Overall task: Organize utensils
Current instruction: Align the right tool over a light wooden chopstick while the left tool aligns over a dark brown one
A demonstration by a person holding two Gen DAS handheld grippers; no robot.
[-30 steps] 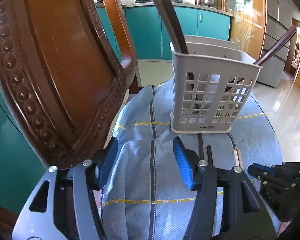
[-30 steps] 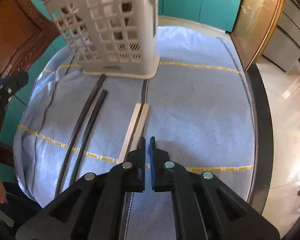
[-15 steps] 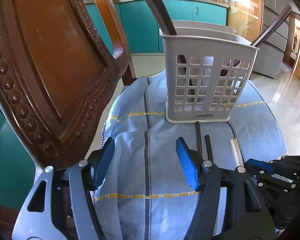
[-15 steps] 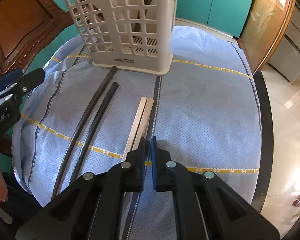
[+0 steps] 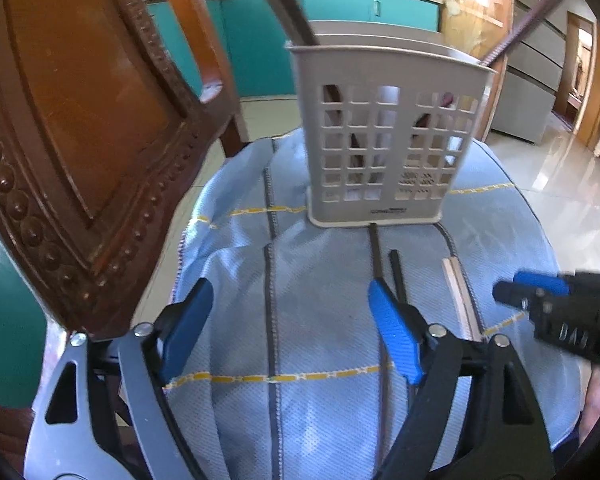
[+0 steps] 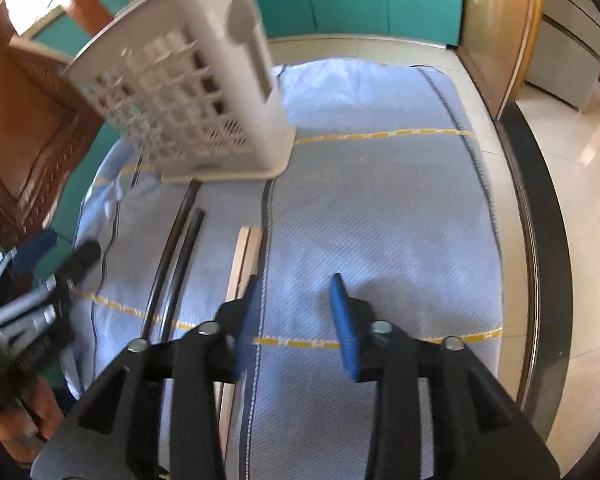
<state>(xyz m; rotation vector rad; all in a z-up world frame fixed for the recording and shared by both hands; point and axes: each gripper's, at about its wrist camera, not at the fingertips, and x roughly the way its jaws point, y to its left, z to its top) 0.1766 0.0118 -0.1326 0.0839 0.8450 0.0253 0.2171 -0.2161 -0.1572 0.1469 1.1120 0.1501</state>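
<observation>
pale wooden chopstick pair [image 6: 244, 256] lies flat on the blue-clothed surface [image 6: 380, 208], at six o'clock of the perforated grey plastic utensil basket [image 6: 188, 104]; light, stiff, slippery, best pinched mid-length. right hand-held gripper [image 6: 296, 320] and left hand-held gripper [image 5: 292, 336] are opening, nothing between the jaws.

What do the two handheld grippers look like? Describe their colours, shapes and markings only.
The left gripper has one light grey arm and one black arm, both angular with cut-out holes and round silver bolts, each tipped with a blue ribbed pad. The right gripper is all black in the same forked shape, with blue pads and silver bolts. White lettering on its side is too blurred to read.
</observation>
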